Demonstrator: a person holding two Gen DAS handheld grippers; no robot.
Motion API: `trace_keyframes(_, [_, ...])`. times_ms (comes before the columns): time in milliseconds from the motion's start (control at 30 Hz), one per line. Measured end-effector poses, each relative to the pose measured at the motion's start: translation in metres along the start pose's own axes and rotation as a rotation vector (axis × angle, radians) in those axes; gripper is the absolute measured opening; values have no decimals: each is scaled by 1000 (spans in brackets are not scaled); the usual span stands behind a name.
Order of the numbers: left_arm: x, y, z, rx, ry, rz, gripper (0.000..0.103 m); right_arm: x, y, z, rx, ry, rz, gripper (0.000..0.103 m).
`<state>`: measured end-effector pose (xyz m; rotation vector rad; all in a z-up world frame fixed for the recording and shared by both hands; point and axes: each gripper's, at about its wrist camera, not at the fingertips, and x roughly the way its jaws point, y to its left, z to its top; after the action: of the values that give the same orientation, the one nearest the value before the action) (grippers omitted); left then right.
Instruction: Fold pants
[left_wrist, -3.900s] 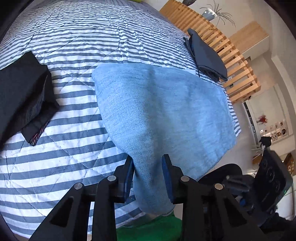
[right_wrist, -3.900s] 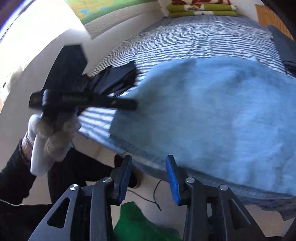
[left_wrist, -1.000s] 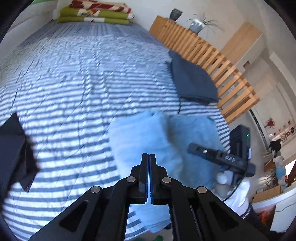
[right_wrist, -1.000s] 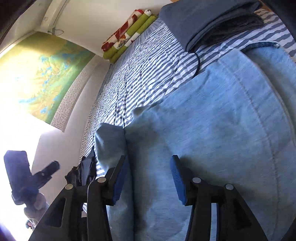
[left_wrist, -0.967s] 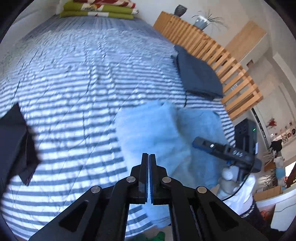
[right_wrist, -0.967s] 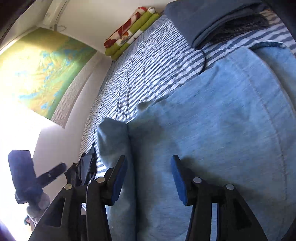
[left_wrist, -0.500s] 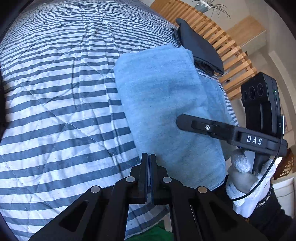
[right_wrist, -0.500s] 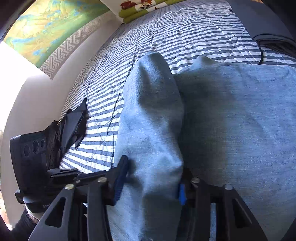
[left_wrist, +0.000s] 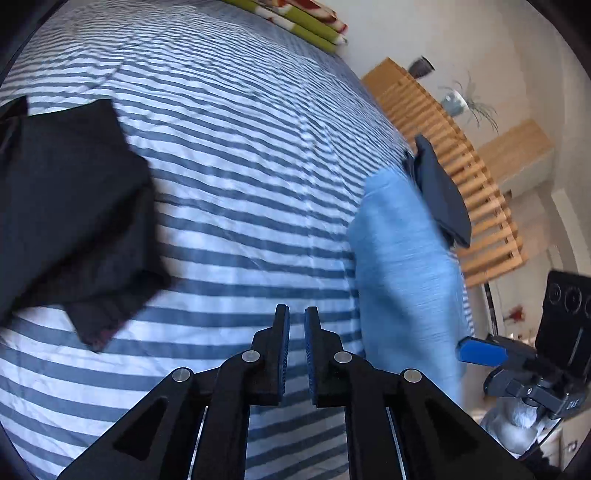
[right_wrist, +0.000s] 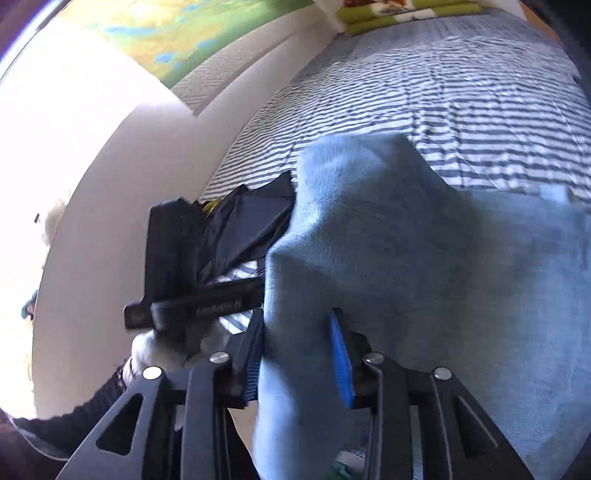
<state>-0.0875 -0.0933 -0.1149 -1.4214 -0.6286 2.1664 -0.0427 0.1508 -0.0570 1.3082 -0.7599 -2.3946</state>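
A bed covered by a blue-and-white striped quilt (left_wrist: 240, 155) is being viewed, with a slatted wooden frame (left_wrist: 461, 177) at its far side and a stack of green and red blankets (left_wrist: 310, 18) at its head. The light blue denim pants (left_wrist: 402, 266) are being shown as a narrow folded band near the right edge of the quilt, just beside a dark navy folded garment (left_wrist: 441, 192). A black crumpled garment (left_wrist: 70, 206) is lying well apart on the left. The right gripper (right_wrist: 299, 354) is being held pinched on a thick fold of the pants (right_wrist: 424, 258), its blue-padded jaws pressed against the cloth on both sides. The left gripper (left_wrist: 294, 347) is being held above bare quilt, jaws nearly together with a slim gap between them and nothing in them. The fold is judged to be partly made: the cloth is doubled over but bulging and raised at the gripped end, so laying down and flattening are judged to be outstanding. The denim is appearing soft, matte and heavy; the quilt is appearing stitched and slightly puckered.
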Motion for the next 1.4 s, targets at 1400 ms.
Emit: trace_keyframes(1400, [44,-20,33,277,267,-190,25,59,-20,60,-477,380,130,35])
